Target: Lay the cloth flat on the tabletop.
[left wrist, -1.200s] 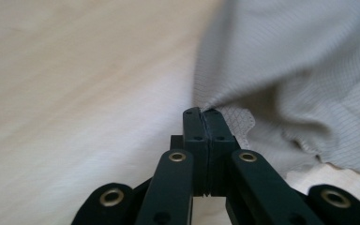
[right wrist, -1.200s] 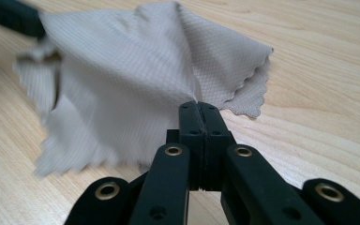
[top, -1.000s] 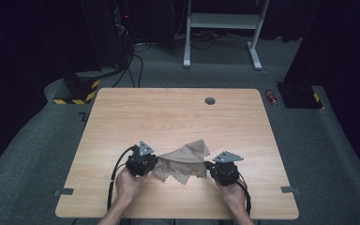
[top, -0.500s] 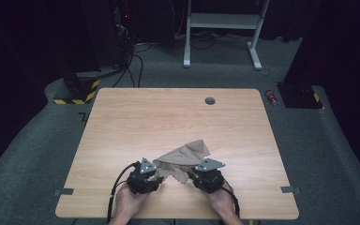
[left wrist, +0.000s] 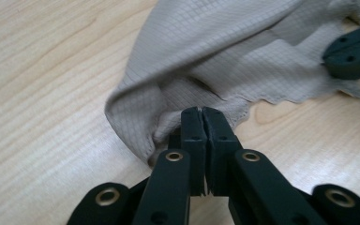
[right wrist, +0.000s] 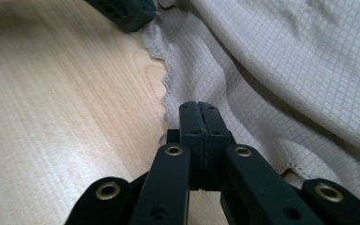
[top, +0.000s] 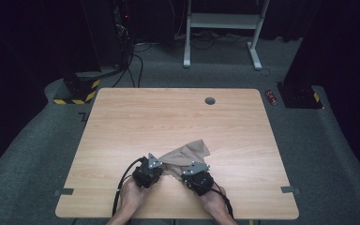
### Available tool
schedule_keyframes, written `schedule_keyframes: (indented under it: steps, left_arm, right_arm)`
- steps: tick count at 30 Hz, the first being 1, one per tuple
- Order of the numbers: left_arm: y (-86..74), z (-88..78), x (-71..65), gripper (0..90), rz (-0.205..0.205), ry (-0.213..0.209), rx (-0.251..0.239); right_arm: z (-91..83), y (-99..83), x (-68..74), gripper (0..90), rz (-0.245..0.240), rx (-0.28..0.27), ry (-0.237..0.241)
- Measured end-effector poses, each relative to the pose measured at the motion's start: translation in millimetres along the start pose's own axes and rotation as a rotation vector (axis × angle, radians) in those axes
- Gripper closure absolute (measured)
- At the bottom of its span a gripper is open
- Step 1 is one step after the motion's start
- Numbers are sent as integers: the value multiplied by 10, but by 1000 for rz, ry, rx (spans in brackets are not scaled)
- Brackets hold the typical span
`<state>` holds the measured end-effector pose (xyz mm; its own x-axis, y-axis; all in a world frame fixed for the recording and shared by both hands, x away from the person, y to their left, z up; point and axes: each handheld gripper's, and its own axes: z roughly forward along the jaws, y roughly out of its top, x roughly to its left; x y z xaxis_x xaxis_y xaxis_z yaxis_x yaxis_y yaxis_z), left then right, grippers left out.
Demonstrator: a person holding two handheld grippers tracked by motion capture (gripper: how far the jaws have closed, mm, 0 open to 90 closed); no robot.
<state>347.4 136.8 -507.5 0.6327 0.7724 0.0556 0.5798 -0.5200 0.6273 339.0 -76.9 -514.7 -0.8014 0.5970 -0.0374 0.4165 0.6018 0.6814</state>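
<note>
- Table: pale wood top, bare over most of its far half; a small dark round fitting sits near the far edge.
- Cloth: beige, fine square weave, scalloped hem; lies crumpled on the near middle of the table, between and just beyond the two grippers. Its long axis runs from the near left corner up toward the far right. One fold stands raised off the wood, seen at.
- Left gripper: jaws have just been closing and now stand pressed together, clenched on the near left corner of the cloth; the fabric bunches around the fingertips.
- Right gripper: jaws have likewise just been closing and now meet, tips at the scalloped hem; the hem appears pinched between them, though the pads hide the contact itself.
- Relation for the next move: the cloth lies ahead of both pairs of fingers, each hand at its own end of the near hem, neither clearly nearer. Likely next step, as a judgement: lift or draw the hem apart to spread the cloth.
</note>
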Motion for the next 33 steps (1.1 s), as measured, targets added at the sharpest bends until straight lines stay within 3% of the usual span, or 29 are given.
schedule_keyframes:
  steps: [3,4,6,10,14,17,19,21,22,23,24,26,27,28,29,32,33]
  left_arm:
    - [33,28,49,888,4,28,2]
    - [86,50,173,889,-15,61,-6]
    - [136,52,278,889,-51,77,-34]
    - [251,26,414,884,-66,117,-72]
    - [270,52,454,831,-100,99,-71]
    - [215,13,449,756,-131,64,-81]
    - [158,-60,459,685,-150,43,-91]
    - [118,-140,473,599,-168,35,-101]
    - [105,-176,472,599,-176,36,-107]
    - [95,-233,449,580,-164,42,-114]
    - [95,-293,375,551,-133,43,-120]
    - [107,-314,312,539,-110,34,-118]
    - [126,-322,217,523,-84,10,-123]
    - [139,-311,158,517,-84,-21,-123]
    - [139,-311,158,510,-84,-21,-123]
    - [196,-210,-66,502,-54,-99,-131]
    - [196,-210,-66,499,-54,-99,-131]
  right_arm:
    - [-65,-1,0,900,11,-27,9]
    - [-166,12,5,900,12,-58,17]
    - [-268,25,31,900,5,-78,23]
    - [-366,29,94,900,-7,-84,40]
    - [-282,-29,280,892,-29,-43,85]
    - [-216,-63,281,836,-17,-35,97]
    - [-210,-76,222,765,11,-50,98]
    - [-309,-64,54,675,70,-119,73]
    - [-309,-64,54,675,70,-119,73]
    - [-342,-63,-6,663,93,-135,60]
    - [-417,-78,-212,654,161,-166,6]
    - [-432,-87,-281,655,189,-166,-9]
    - [-436,-112,-462,656,233,-143,-57]
    - [-426,-118,-509,654,243,-129,-68]
    - [-426,-118,-509,654,243,-129,-68]
    - [-339,-137,-637,644,268,-66,-100]
    - [-339,-137,-637,644,268,-66,-100]
